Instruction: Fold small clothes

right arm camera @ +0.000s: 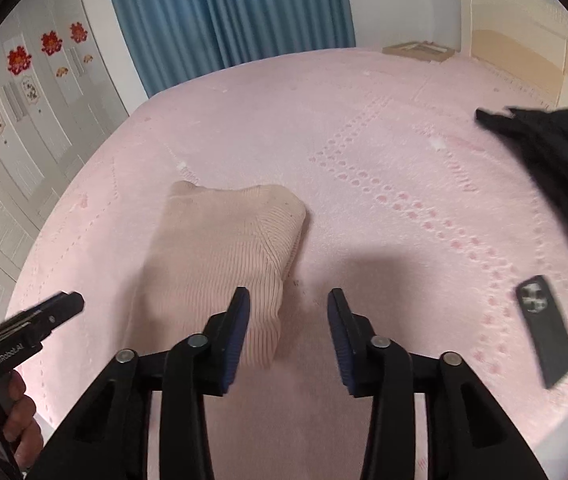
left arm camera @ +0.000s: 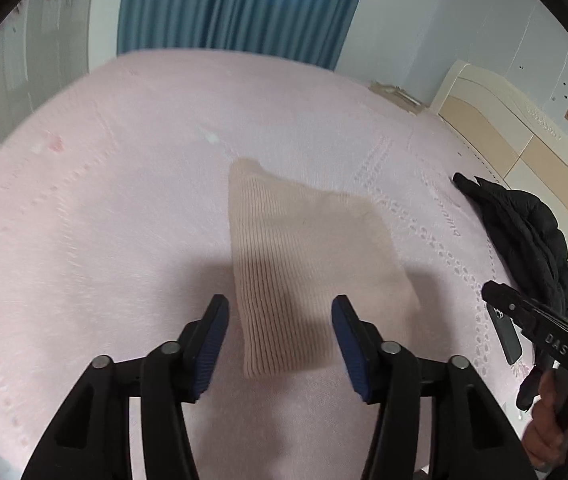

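A beige ribbed knit garment [left arm camera: 308,264] lies folded into a compact rectangle on the pink bedspread [left arm camera: 104,160]. My left gripper [left arm camera: 280,312] hovers above its near edge, jaws open, nothing between the blue pads. In the right wrist view the same folded garment [right arm camera: 220,256] lies left of centre. My right gripper [right arm camera: 289,304] stands open above the bedspread [right arm camera: 364,140] by the garment's right edge, holding nothing. Each gripper also shows at the edge of the other's view, held by a hand: the right gripper [left arm camera: 492,294] and the left gripper [right arm camera: 76,302].
A black jacket [left arm camera: 524,232] is heaped at the bed's right side, seen again as the jacket [right arm camera: 556,168]. A dark phone [right arm camera: 546,328] lies face down on the bedspread near it. Blue curtains [left arm camera: 236,4] and a cream headboard [left arm camera: 516,128] stand beyond the bed.
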